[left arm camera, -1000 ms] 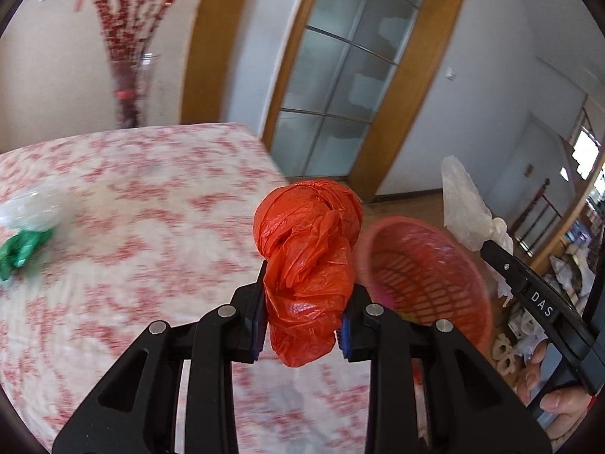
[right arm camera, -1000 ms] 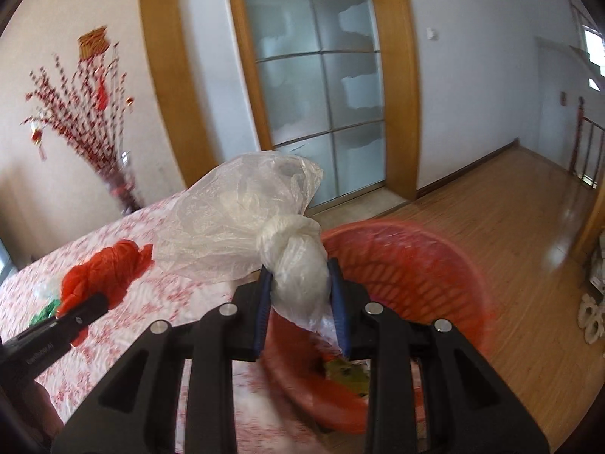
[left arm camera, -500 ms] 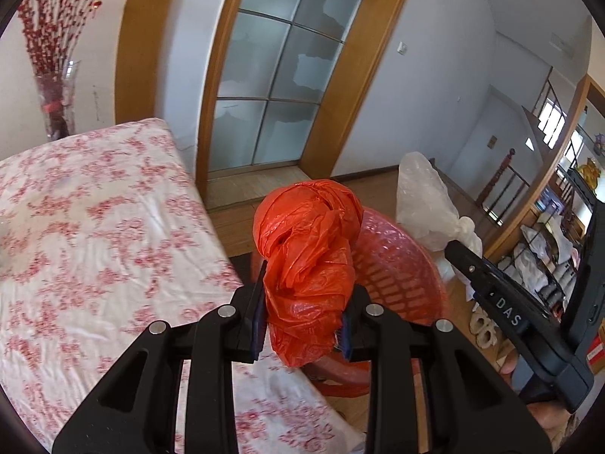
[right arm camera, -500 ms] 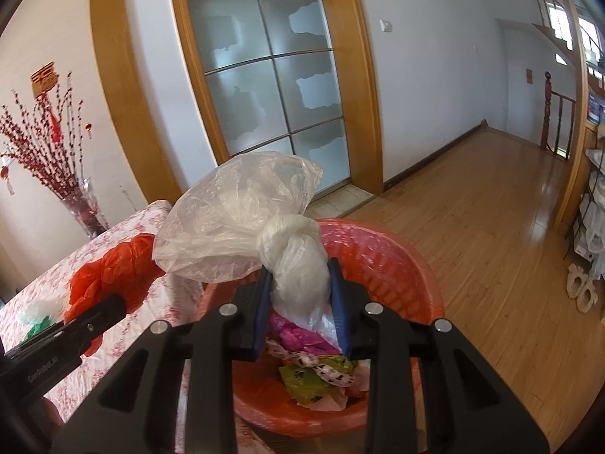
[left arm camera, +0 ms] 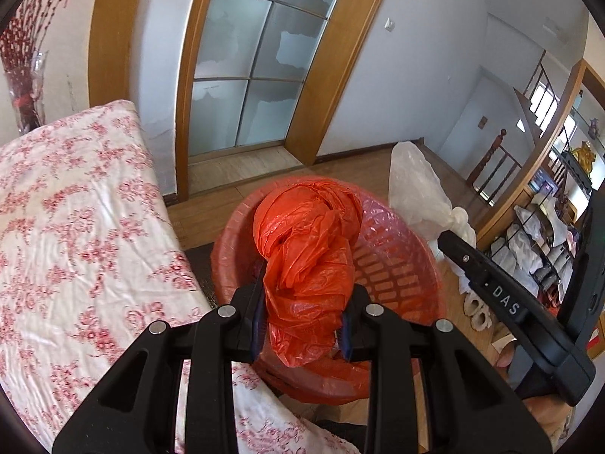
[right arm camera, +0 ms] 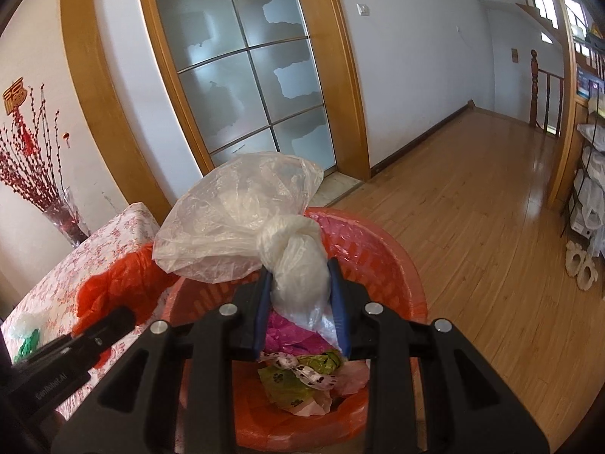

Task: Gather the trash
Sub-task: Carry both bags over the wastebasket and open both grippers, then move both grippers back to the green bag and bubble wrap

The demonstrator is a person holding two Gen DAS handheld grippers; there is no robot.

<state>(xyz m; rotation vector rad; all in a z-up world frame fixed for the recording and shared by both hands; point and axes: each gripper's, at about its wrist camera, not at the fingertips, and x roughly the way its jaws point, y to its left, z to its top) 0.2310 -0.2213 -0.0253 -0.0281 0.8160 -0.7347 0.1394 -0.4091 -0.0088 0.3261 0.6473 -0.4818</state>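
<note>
My left gripper (left arm camera: 302,325) is shut on a crumpled orange plastic bag (left arm camera: 306,257) and holds it over the red plastic basket (left arm camera: 401,276). My right gripper (right arm camera: 300,310) is shut on a knotted clear white plastic bag (right arm camera: 264,219) and holds it over the same basket (right arm camera: 382,261). Pink, green and patterned scraps (right arm camera: 298,370) lie in the basket. The orange bag (right arm camera: 113,287) and the left gripper's arm show at the left of the right wrist view. The white bag (left arm camera: 419,193) shows at the right of the left wrist view.
A table with a red-flowered white cloth (left arm camera: 75,227) stands left of the basket. A vase of red branches (right arm camera: 64,219) stands at its far end. Green and clear trash (right arm camera: 26,340) lies on the cloth. A glass door (right arm camera: 245,75), wooden floor (right arm camera: 472,208) and shelves (left arm camera: 544,234) lie beyond.
Both grippers have swung right from over the table to above the red basket, each still holding its bag. The basket's contents have come into view.
</note>
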